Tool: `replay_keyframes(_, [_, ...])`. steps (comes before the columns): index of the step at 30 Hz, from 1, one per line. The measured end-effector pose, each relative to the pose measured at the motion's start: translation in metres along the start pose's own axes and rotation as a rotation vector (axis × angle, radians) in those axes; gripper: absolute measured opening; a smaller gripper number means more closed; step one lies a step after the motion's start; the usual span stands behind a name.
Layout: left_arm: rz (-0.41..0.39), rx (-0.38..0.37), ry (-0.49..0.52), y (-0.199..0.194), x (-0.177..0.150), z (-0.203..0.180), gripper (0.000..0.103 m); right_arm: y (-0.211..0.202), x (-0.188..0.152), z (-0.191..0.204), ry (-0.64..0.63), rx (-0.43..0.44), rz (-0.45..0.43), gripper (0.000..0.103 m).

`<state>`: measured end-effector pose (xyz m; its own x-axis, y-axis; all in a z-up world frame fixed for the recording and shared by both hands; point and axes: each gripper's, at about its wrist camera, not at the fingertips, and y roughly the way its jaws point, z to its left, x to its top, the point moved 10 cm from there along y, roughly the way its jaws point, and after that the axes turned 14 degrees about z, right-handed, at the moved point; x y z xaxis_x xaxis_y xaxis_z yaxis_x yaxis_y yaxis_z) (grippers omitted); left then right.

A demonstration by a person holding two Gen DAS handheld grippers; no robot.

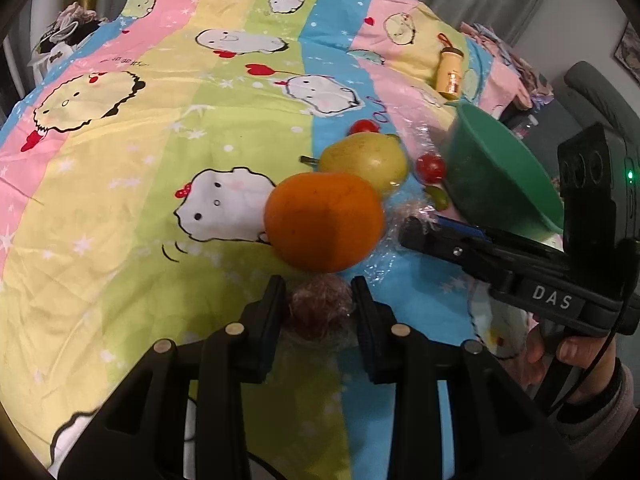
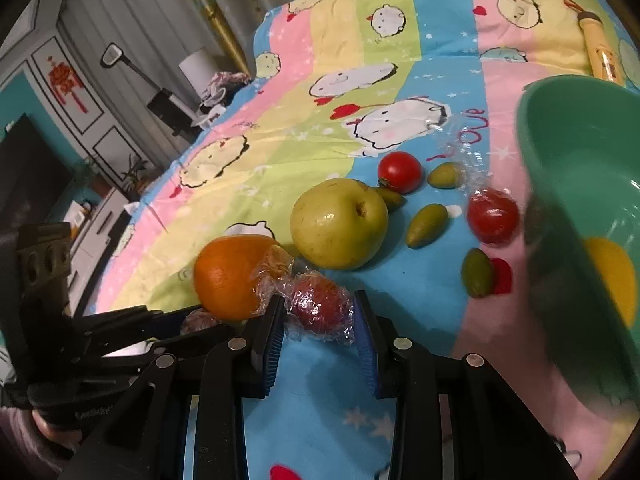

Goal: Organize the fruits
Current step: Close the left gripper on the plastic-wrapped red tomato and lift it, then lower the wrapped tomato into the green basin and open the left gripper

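A soft quilted bedspread [image 1: 120, 184], striped pink/yellow/green/blue w/ cartoon prints, is seen under all fruit. The left gripper [image 1: 318, 300] is seen spread, w/ a dark reddish fruit wrapped in crinkly cling film [image 1: 320, 308] sitting between its black fingers; contact can't be told. In the right wrist view, the right gripper [image 2: 318, 312] is likewise spread, blue ribbed pads either side of a red film-wrapped fruit [image 2: 320, 310], approx touching the film. Just beyond, a round matte orange [image 1: 324, 220] is seen, its side partly draped in film, and behind it a smooth yellow-green pear [image 1: 366, 158]. Glossy cherry tomatoes [image 2: 400, 171], one under film, and small oval green olives-like fruits [image 2: 426, 225] are scattered nearby. A green plastic bowl [image 2: 576, 184], smooth-walled, is seen at right w/ sth yellow inside. A small tan bottle [image 1: 450, 69] lies farther off.
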<state>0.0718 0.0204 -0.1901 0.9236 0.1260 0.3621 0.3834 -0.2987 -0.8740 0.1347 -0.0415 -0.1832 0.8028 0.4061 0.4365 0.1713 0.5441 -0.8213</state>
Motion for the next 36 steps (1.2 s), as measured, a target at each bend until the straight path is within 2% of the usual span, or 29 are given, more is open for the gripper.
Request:
replay_keyframes(8, [-0.023,-0.05,0.064,-0.022,-0.002,-0.033,0.033,-0.058,-0.018,-0.005,0.017,0.002,-0.087,0.035])
replay_keyframes(13, [-0.05,-0.098,0.107,-0.036,0.01,-0.062,0.033,-0.098,-0.016,-0.016,0.035,-0.022,-0.173,0.035])
replay_keyframes(18, [-0.059,-0.137,0.159,-0.039,0.027,-0.095,0.033,-0.12,-0.016,-0.035,0.078,-0.057,-0.221,0.035])
replay_keyframes(27, [-0.071,-0.156,0.264,-0.028,0.064,-0.151,0.033,-0.149,-0.024,-0.073,0.158,-0.122,-0.293,0.035])
replay_keyframes(36, [-0.058,-0.122,0.349,-0.002,0.084,-0.188,0.033,-0.163,-0.03,-0.102,0.21,-0.146,-0.331,0.035])
